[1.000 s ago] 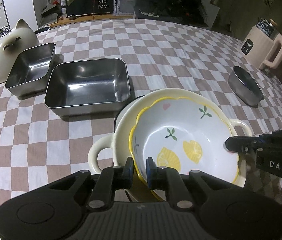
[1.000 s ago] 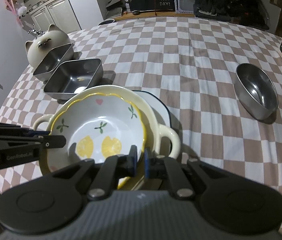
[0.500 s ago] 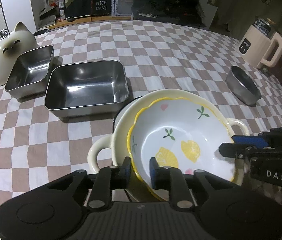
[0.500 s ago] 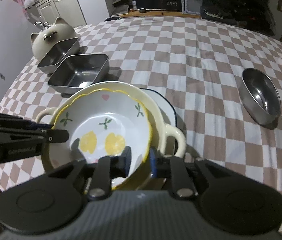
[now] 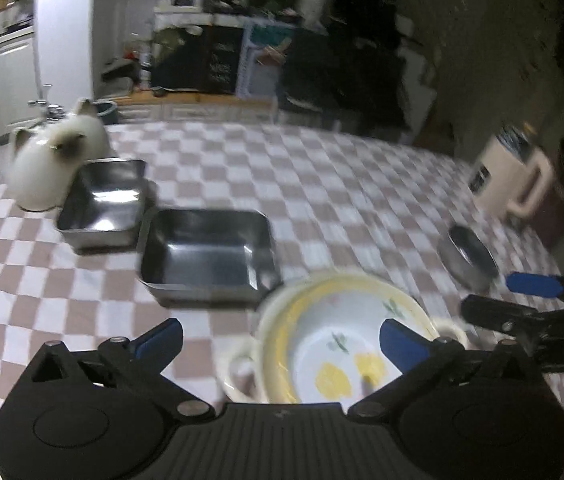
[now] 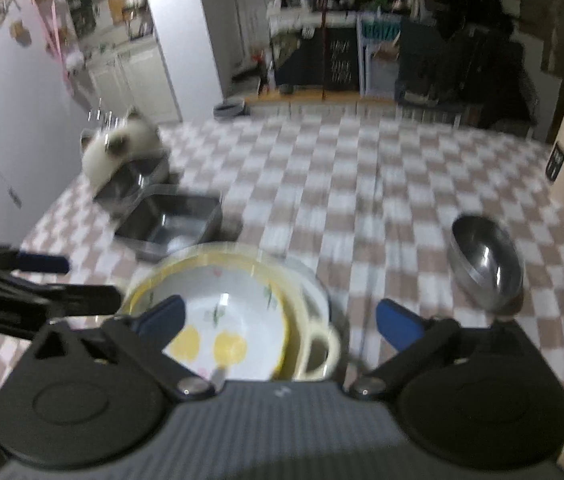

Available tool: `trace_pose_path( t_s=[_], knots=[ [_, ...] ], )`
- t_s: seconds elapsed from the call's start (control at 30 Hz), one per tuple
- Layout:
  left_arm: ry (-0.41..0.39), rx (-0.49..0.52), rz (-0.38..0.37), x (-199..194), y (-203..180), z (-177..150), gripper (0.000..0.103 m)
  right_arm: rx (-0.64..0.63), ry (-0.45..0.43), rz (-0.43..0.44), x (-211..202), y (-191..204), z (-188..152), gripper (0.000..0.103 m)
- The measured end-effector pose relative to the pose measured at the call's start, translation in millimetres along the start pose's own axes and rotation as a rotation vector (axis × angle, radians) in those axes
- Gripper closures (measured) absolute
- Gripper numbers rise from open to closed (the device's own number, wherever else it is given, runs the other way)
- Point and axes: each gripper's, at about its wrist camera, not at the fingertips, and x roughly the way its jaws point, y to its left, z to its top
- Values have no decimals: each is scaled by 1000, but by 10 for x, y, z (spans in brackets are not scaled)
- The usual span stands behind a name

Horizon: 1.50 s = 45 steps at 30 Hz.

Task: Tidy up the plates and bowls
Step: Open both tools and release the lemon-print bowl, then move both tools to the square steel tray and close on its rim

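Both my grippers, left [image 5: 280,336] and right [image 6: 278,318], are opening, releasing the lemon bowl [image 5: 342,344], now nested in the handled bowl [image 6: 314,344].

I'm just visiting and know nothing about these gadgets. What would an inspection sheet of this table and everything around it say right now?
Surface: table under a brown and white checked cloth.
Job's things: lemon-pattern bowl nested in a cream two-handled bowl; two square steel trays, a larger one and a smaller one, side by side; round steel bowl standing apart.
Clutter: cat-shaped ceramic container behind the smaller tray; cream electric kettle.
Grippers: left gripper and right gripper both opening wide, nothing between their fingers, above the nested bowls.
Cables: nothing seen.
Surroundings: dim kitchen, white cabinets, chalkboard sign; blurred.
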Motion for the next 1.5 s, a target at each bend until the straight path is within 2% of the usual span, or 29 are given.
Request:
trace_pose_path(
  t_s=[0.07, 0.27, 0.37, 0.5, 0.57, 0.63, 0.67, 0.73, 0.77, 0.83, 0.93, 1.0, 1.07, 1.1, 1.3, 1.5],
  knots=[
    [-33, -40, 24, -13, 152, 98, 0, 22, -22, 3, 59, -2, 127, 0],
    [-87, -126, 96, 75, 527, 366, 0, 130, -25, 91, 415, 34, 524, 0],
    [-49, -127, 138, 250, 676, 469, 0, 143, 6, 96, 708, 108, 653, 0],
    [46, -167, 165, 531, 942, 567, 2, 216, 107, 114, 1088, 200, 702, 3],
    [67, -191, 151, 639, 1059, 589, 15, 238, 155, 144, 1272, 246, 711, 13],
    [84, -231, 129, 724, 1161, 590, 28, 252, 199, 145, 1428, 283, 723, 30],
    [95, -254, 111, 781, 1210, 590, 36, 257, 217, 144, 1498, 302, 722, 33],
    [118, -274, 83, 871, 1255, 579, 43, 257, 241, 147, 1623, 336, 721, 46],
    [126, -272, 79, 914, 1263, 576, 46, 253, 249, 143, 1676, 355, 720, 50],
    [132, -254, 76, 992, 1254, 584, 51, 243, 261, 137, 1765, 390, 729, 64],
    [138, -242, 63, 1087, 1260, 601, 58, 227, 278, 145, 1866, 435, 712, 78],
    [147, -239, 53, 1138, 1257, 610, 71, 208, 290, 148, 1910, 459, 694, 85],
    [153, -236, 45, 1163, 1245, 619, 98, 176, 292, 154, 1910, 493, 686, 91],
    [148, -231, 48, 1150, 1227, 626, 98, 162, 287, 159, 1903, 515, 689, 96],
    [75, -206, 18, 924, 1125, 679, 97, 111, 204, 162, 1746, 539, 789, 96],
    [-15, -183, 4, 487, 1012, 675, 97, 114, 114, 217, 1358, 500, 885, 97]
  ],
)
